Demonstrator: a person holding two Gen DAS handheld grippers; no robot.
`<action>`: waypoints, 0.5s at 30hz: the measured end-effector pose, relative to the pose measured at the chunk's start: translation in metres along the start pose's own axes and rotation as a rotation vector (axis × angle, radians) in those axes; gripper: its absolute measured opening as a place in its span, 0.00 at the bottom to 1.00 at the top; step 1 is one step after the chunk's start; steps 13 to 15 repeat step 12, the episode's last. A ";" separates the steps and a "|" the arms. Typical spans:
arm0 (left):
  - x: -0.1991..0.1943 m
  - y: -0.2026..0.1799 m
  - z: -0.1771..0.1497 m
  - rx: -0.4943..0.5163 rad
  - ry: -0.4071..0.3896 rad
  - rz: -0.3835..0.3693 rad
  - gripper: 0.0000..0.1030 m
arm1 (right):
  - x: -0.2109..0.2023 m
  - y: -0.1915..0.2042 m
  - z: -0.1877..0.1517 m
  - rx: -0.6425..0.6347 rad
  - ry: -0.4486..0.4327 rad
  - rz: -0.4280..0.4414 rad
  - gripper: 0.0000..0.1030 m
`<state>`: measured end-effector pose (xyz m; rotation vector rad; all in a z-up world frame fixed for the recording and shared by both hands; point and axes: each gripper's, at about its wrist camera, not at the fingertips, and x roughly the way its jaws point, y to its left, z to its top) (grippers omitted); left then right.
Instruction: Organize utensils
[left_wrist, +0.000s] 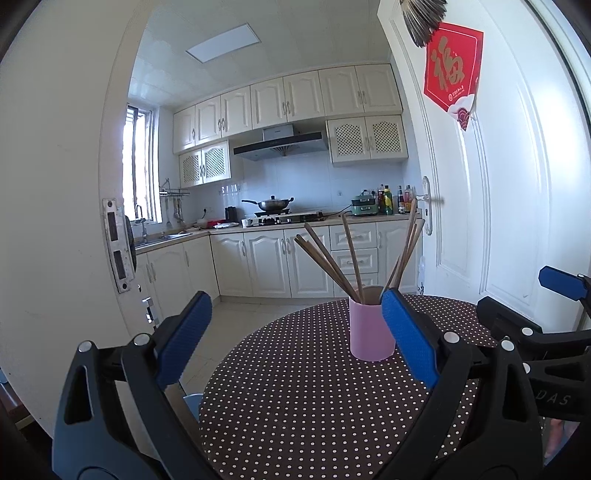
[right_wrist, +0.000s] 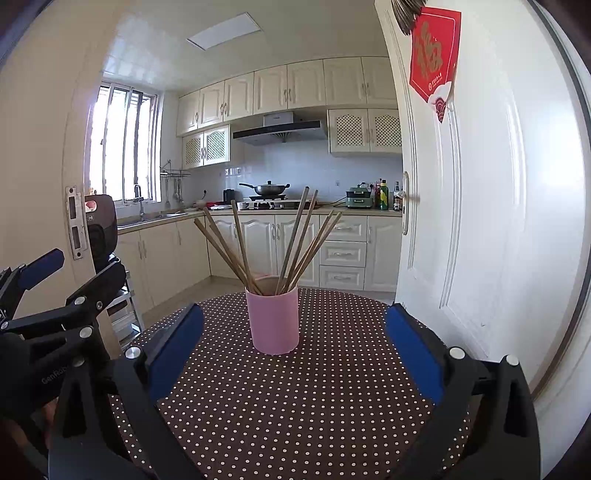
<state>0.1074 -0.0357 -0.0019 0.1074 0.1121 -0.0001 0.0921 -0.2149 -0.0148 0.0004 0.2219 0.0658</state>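
Pink cup (right_wrist: 273, 321) upright mid-table (right_wrist: 295, 424), chopsticks (right_wrist: 266, 243) fanned inside; left gripper (left_wrist: 295, 343) and right gripper (right_wrist: 293, 354) both wide open, empty; apparently nothing left loose, so any regrouping should pinch sticks high, sparing the cup.

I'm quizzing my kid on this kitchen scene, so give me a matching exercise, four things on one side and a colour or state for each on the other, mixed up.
Things:
1. cup
2. chopsticks
3. tablecloth
4. right gripper

Descriptions:
A. brown with white dots
B. open, holding nothing
C. pink
D. standing fanned out in the cup

Pairs: 1-C, 2-D, 3-A, 4-B
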 end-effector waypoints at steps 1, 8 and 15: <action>0.001 -0.001 -0.001 -0.001 0.004 -0.002 0.89 | 0.001 0.000 0.000 0.001 0.003 0.001 0.92; 0.021 -0.005 -0.003 -0.006 0.075 -0.015 0.89 | 0.019 -0.007 -0.001 0.004 0.051 -0.002 0.92; 0.040 -0.006 -0.008 -0.021 0.154 -0.038 0.89 | 0.035 -0.014 -0.004 0.008 0.104 0.001 0.92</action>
